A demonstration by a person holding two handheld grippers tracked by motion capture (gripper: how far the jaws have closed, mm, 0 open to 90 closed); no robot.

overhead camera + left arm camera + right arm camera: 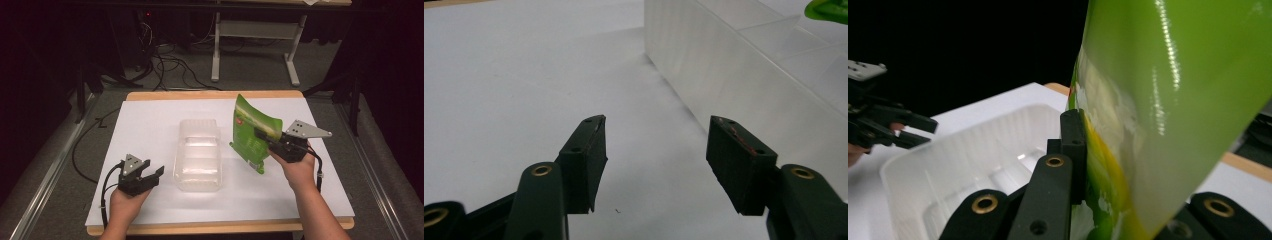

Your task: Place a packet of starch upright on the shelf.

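Two grippers over the counter (150,107) from above: right gripper (264,137) clamped on an upright green pouch (252,131), just right of a clear tray (198,155). Left gripper (655,150) view: jaws wide apart, nothing between, tray (744,75) beside. Right gripper (1083,150) view: pouch (1168,100) pinched, tray (963,160) behind.

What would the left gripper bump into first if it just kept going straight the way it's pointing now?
Probably the clear plastic tray. The left gripper, jaws open and empty, points over bare white table cover, with the tray's side wall running ahead on its right. Going straight, its right-hand jaw would likely graze that wall first, though depth is uncertain.
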